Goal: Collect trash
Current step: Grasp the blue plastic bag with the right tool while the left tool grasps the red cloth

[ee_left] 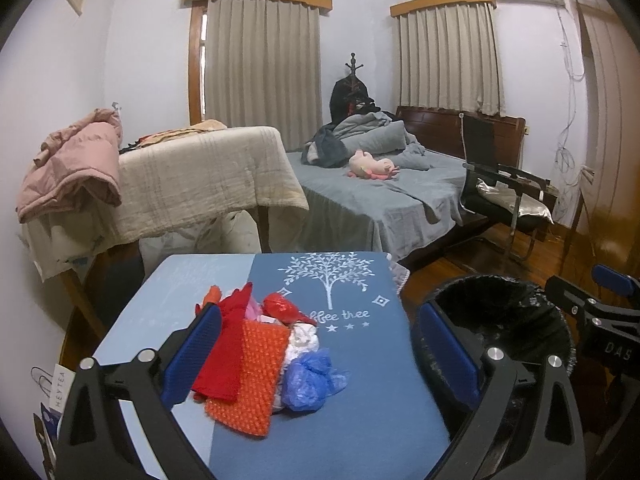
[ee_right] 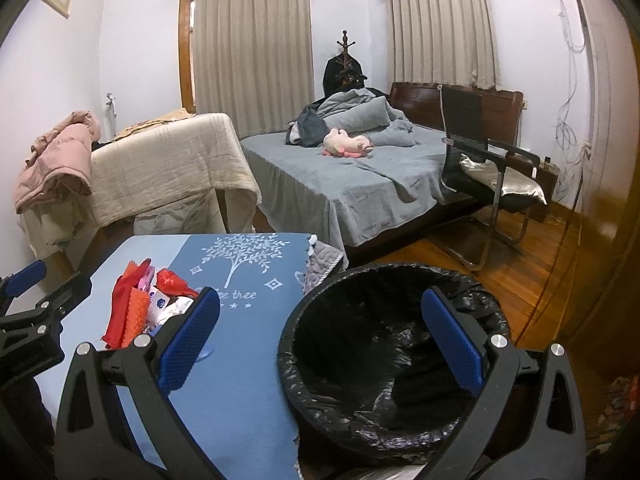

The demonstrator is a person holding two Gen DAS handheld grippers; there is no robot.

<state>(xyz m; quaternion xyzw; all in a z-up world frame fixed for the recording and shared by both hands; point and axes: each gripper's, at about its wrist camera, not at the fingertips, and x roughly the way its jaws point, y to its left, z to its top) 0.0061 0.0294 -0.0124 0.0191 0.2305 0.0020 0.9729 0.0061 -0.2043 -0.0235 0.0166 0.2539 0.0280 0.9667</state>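
A heap of trash (ee_left: 256, 354) — red cloth, an orange bubble-textured pouch, a crumpled blue plastic bag — lies on a blue table mat (ee_left: 360, 380) printed with a white tree and the words "coffee tree". Beside the table stands a round bin (ee_right: 384, 360) lined with glossy black plastic. The left gripper (ee_left: 320, 350) and right gripper (ee_right: 320, 344) both gape wide, holding nothing; a paper bag (ee_left: 60, 390) reads "HEYTEA".
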